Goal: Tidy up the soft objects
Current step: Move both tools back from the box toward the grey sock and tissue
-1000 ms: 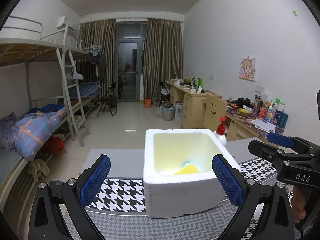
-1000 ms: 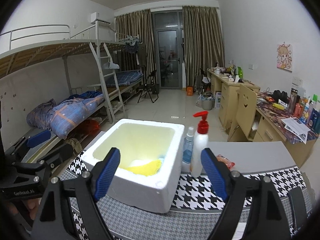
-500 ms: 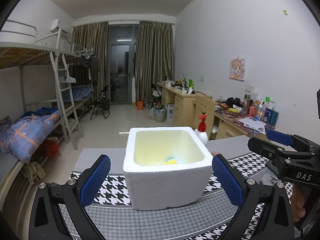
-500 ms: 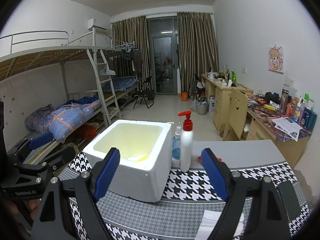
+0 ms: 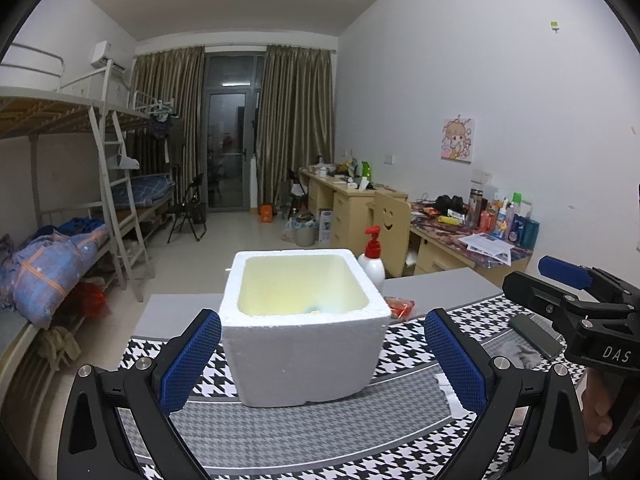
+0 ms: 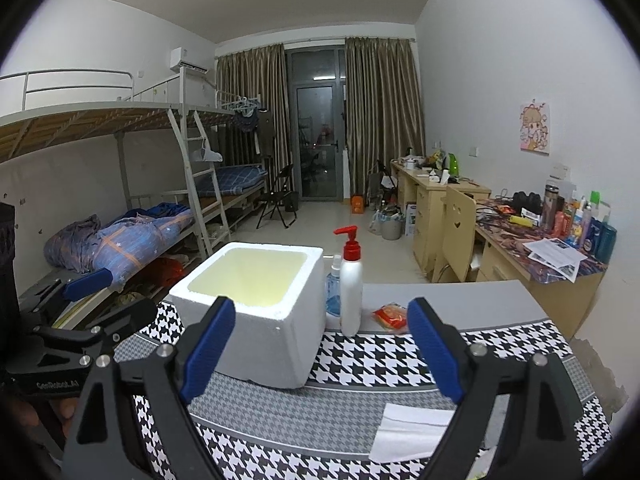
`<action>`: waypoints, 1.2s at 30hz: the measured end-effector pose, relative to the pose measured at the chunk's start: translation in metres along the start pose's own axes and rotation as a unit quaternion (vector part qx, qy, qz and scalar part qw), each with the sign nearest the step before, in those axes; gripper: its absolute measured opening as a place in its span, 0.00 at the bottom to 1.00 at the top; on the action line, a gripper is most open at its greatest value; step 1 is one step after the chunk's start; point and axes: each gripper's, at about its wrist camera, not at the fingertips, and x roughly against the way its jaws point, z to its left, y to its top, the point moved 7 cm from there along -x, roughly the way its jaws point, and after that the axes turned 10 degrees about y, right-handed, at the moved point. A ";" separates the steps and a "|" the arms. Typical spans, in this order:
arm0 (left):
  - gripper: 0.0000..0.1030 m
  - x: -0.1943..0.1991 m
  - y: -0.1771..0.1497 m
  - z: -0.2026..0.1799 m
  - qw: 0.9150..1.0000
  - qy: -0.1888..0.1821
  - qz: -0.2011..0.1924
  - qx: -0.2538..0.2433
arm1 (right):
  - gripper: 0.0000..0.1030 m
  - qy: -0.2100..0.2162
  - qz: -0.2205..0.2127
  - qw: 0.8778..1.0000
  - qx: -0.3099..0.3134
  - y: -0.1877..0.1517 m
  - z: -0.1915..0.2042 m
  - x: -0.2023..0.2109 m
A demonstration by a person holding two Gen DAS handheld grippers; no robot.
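Observation:
A white foam box (image 5: 304, 332) stands on the houndstooth tablecloth (image 5: 280, 432); a sliver of a yellow soft thing (image 5: 315, 312) shows at its bottom. The box also shows in the right wrist view (image 6: 260, 312). My left gripper (image 5: 322, 364) is open and empty, in front of the box. My right gripper (image 6: 322, 352) is open and empty, in front of the box's right corner. A white cloth (image 6: 412, 432) lies on the table near the right gripper. A grey cloth (image 5: 520, 354) lies at the right.
A white pump bottle with a red top (image 6: 351, 288) and a small blue spray bottle (image 6: 333, 292) stand right of the box. A red snack packet (image 6: 390, 314) lies behind. A dark phone (image 5: 534, 334) lies at the right. Bunk beds and desks stand beyond.
Both grippers have pulled back and lowered from over the box; the box looks smaller and its inside is mostly hidden. Both stay open.

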 end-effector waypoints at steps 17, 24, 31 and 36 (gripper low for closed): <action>0.99 0.011 -0.012 -0.035 0.999 -0.032 0.003 -0.016 | 0.95 -0.035 -0.019 0.999 0.001 -0.015 -0.015 0.034; 0.99 0.013 -0.016 -0.053 0.998 -0.050 0.005 -0.025 | 0.95 -0.044 -0.023 0.999 -0.007 -0.021 -0.027 0.047; 0.99 0.012 -0.024 -0.074 0.997 -0.071 0.013 -0.034 | 0.95 -0.056 -0.018 0.998 -0.013 -0.030 -0.037 0.054; 0.99 0.011 -0.027 -0.087 0.996 -0.080 0.012 -0.035 | 0.95 -0.069 -0.015 0.997 -0.019 -0.037 -0.051 0.060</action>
